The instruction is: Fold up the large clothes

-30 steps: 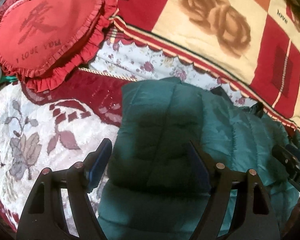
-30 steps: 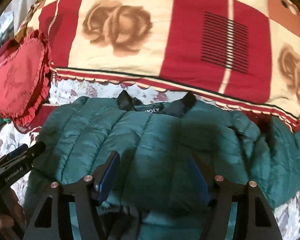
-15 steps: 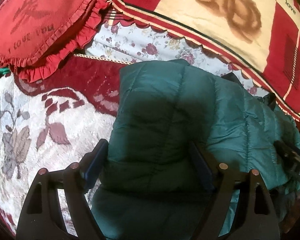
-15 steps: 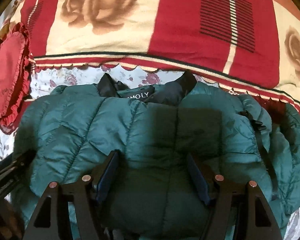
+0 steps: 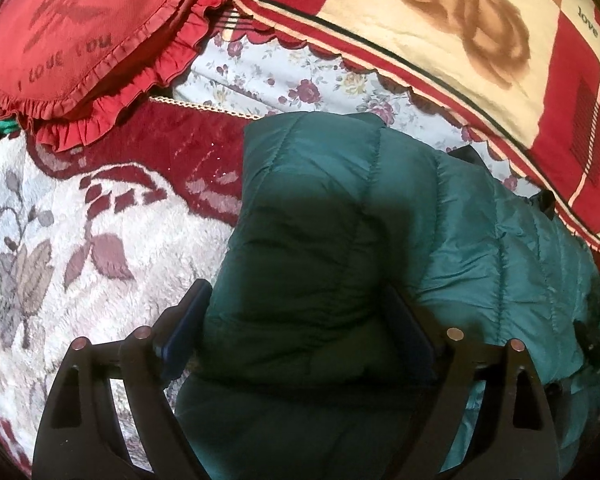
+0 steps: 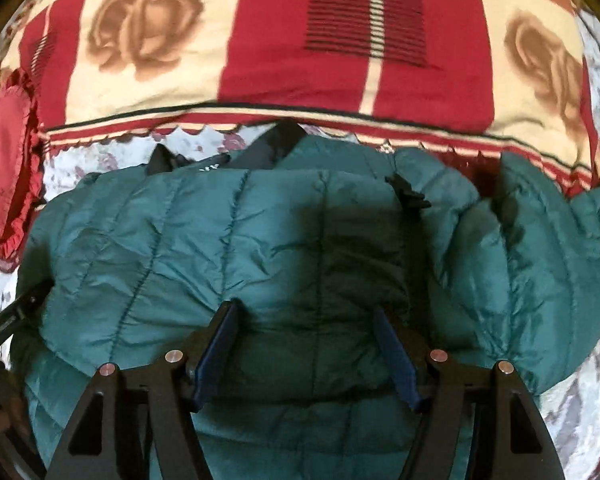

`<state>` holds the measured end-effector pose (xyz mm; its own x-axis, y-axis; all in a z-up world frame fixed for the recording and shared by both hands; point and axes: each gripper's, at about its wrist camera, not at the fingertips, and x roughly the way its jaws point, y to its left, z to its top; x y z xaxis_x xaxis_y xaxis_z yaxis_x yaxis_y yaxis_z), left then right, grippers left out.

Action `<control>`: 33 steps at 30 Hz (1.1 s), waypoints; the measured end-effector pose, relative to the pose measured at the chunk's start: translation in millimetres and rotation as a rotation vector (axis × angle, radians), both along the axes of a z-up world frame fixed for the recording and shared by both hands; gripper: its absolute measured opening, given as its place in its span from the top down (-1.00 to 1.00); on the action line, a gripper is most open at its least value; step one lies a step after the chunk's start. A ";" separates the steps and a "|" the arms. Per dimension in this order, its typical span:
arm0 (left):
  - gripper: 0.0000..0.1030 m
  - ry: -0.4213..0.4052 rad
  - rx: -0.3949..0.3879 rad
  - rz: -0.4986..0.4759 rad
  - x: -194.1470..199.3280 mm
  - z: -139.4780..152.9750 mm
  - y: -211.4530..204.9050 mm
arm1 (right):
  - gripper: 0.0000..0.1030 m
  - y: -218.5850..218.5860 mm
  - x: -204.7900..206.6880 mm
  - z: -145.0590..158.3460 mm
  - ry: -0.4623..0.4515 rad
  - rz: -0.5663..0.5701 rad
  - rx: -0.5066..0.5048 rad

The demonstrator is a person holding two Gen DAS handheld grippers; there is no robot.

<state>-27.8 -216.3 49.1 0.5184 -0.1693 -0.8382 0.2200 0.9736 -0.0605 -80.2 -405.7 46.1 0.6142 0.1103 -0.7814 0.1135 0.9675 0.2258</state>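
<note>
Green quilted puffer jacket (image 6: 284,248) lies on the patterned bedspread (image 5: 80,240), collar end toward the rose blanket (image 6: 260,40). Since a second ago both cameras have moved forward and lower over the jacket: in the left view the folded-in side panel now fills more of the frame, and in the right view the collar sits nearer the blanket edge. Looks like a lengthwise fold is being laid down and pressed; probably mid-task, with the right sleeve (image 6: 560,240) still spread out to the side.

Left gripper (image 5: 296,328): jaws wide apart, straddling the jacket's folded bulk, not pinching it. Right gripper (image 6: 304,344): jaws also wide apart over the jacket body, gripping nothing.

Writing: heart cushion (image 5: 80,32) reads "I LOVE YOU"; blanket has "love" at the top right of the left view. White lettering on the dark collar lining (image 6: 216,166) is too blurred to read
</note>
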 end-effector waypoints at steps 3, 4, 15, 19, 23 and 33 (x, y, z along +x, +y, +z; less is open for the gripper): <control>-0.71 -0.013 0.017 -0.004 -0.6 0.8 -0.4 | -0.30 5.9 -3.1 5.7 0.007 0.005 -0.036; -0.71 -0.017 0.019 -0.004 -1.0 1.6 -0.3 | -0.30 5.4 -7.3 10.7 0.002 0.004 -0.028; -0.70 -0.118 -0.015 -0.082 -38.8 44.6 -5.0 | -0.30 0.8 -37.3 36.0 -0.075 0.008 -0.036; -0.70 -0.123 -0.003 -0.126 -50.7 48.6 -20.2 | -0.30 -0.3 -24.0 12.2 -0.016 0.008 -0.016; -0.70 -0.081 0.016 -0.153 -49.9 37.7 -33.2 | -0.29 5.1 -26.0 10.2 -0.017 0.022 -0.055; -0.70 -0.016 0.009 -0.142 -49.2 14.5 -28.9 | -0.48 -39.6 -66.1 40.1 -0.078 -0.034 0.014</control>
<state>-77.1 -245.2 63.6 0.5033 -0.2344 -0.8317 0.3560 0.9333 -0.0476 -146.4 -445.2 86.2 0.6768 0.0992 -0.7294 0.1276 0.9601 0.2489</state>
